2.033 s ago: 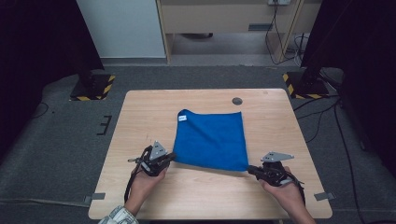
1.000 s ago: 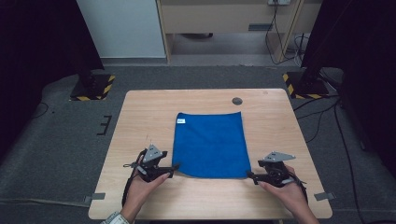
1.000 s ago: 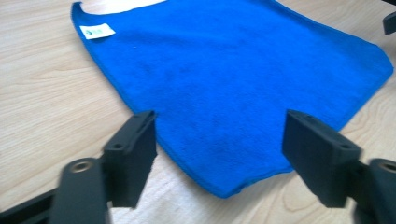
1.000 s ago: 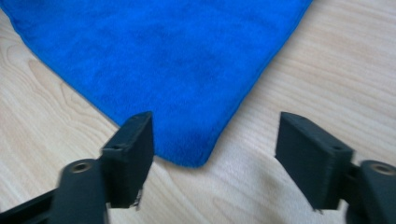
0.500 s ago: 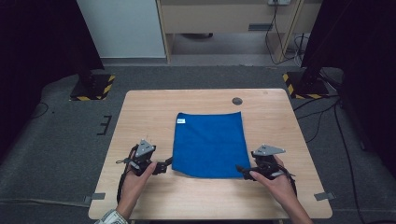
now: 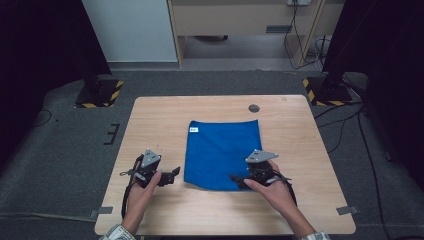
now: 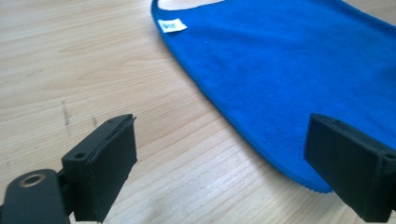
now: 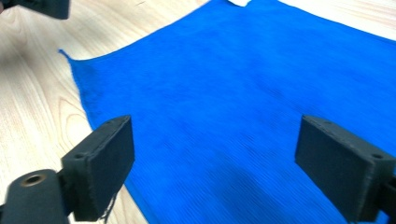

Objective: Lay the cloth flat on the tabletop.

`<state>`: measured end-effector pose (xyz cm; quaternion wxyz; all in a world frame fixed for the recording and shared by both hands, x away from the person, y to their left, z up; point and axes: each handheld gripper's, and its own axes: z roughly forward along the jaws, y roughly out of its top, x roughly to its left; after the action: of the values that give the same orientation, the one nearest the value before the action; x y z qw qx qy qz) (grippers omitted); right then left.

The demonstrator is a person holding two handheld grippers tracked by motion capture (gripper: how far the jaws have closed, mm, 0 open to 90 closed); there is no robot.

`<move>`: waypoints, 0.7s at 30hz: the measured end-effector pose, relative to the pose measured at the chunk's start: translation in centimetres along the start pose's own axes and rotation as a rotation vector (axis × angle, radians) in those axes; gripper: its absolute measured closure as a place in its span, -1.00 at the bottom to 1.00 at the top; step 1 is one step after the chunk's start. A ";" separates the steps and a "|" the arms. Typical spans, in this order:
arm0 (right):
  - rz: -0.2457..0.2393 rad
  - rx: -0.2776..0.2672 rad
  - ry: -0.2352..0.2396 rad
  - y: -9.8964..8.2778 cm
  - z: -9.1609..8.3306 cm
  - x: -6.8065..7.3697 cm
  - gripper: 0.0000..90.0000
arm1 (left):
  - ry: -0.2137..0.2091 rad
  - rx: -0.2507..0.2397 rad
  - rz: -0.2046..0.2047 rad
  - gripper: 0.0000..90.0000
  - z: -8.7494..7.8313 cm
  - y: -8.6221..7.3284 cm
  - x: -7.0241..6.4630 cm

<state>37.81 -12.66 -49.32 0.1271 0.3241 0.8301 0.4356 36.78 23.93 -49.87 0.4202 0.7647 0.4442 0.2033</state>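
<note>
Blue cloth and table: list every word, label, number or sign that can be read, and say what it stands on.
No text can be read.
White tag at a corner of the blue cloth: dark print, too small and blurred to read.
Yellow-and-black hazard stripes on the stand bases on the floor: a marking, no words.

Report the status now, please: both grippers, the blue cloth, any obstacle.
Left gripper open, just left of the cloth. Right gripper open, over its near edge, nothing held. Blue cloth flat on table. No obstacle near.
</note>
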 end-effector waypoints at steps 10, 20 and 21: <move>-0.042 0.039 0.045 1.8 3.2 2.5 -0.61 | 0.042 0.031 -0.008 -0.79 0.2 -0.3 0.4; -0.081 0.070 0.080 3.3 6.1 5.0 -0.54 | 0.042 0.035 -0.007 -0.79 0.2 -0.3 0.7; -0.087 0.075 0.083 3.3 6.4 5.2 -0.53 | 0.042 0.036 -0.006 -0.79 0.2 -0.3 0.8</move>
<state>38.47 -3.81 -50.04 0.0989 0.2741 0.8637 0.4113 37.21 24.59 -50.33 0.3976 0.7663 0.4589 0.2101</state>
